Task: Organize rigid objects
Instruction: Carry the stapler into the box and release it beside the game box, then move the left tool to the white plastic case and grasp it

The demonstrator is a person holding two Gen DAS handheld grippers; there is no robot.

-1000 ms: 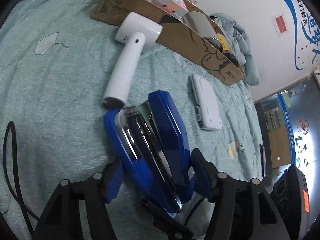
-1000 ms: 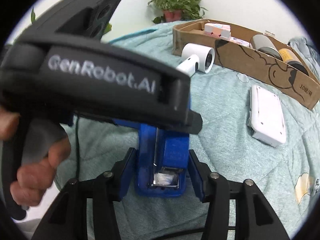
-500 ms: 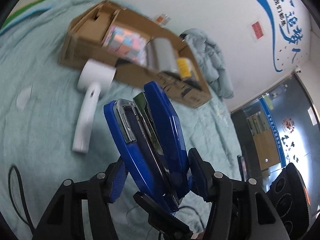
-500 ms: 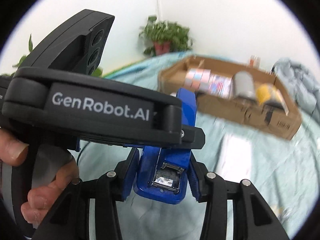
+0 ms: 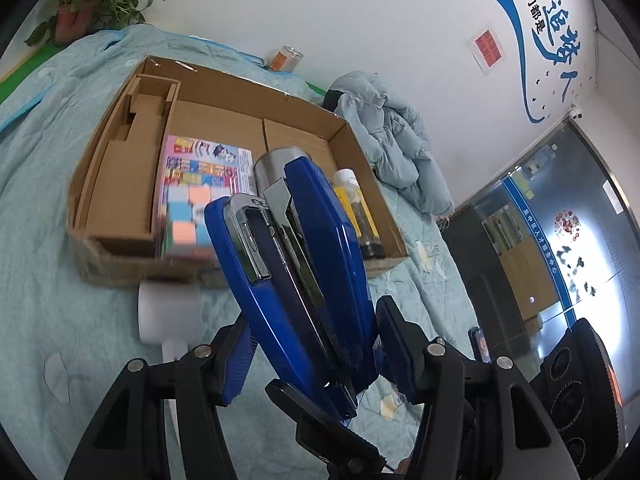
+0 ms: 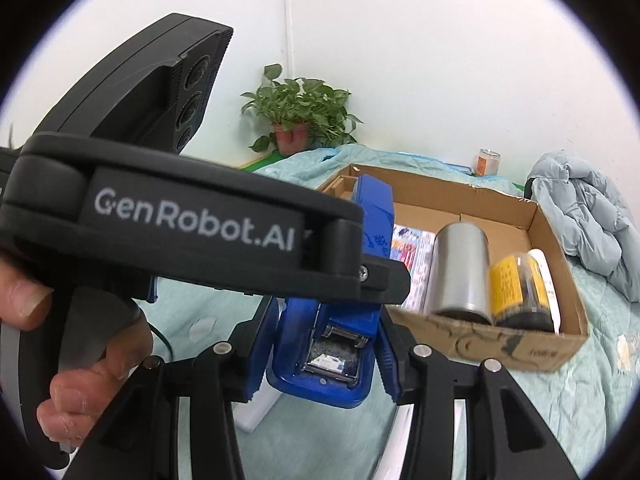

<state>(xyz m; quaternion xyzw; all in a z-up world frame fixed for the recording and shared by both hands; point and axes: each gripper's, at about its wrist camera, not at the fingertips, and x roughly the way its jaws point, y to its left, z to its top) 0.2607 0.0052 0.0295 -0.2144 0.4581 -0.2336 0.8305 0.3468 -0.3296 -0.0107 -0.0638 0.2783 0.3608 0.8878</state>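
Observation:
A blue stapler point(image 5: 304, 264) with a chrome magazine hangs in the air, gripped from two sides. My left gripper point(image 5: 316, 348) is shut on its rear part, pads against both flanks. In the right wrist view my right gripper point(image 6: 326, 354) is shut on the stapler point(image 6: 332, 356) at its open end. The left gripper's black housing point(image 6: 192, 232), held by a hand point(image 6: 80, 364), covers the stapler's top there. Beyond stands an open cardboard box point(image 5: 120, 256) holding a colourful booklet point(image 5: 204, 168), a silver can point(image 5: 276, 164) and a yellow-labelled jar point(image 5: 356, 204).
A white handheld appliance point(image 5: 168, 312) lies on the teal bed cover point(image 5: 48, 280) just before the box. A pale padded jacket point(image 5: 392, 140) is heaped right of the box. An orange can point(image 5: 286, 58) and a potted plant point(image 6: 300, 116) stand by the wall.
Both grippers have risen with the stapler, lifting it off the bed cover to a spot in front of the box. The left jaws drew in onto the stapler.

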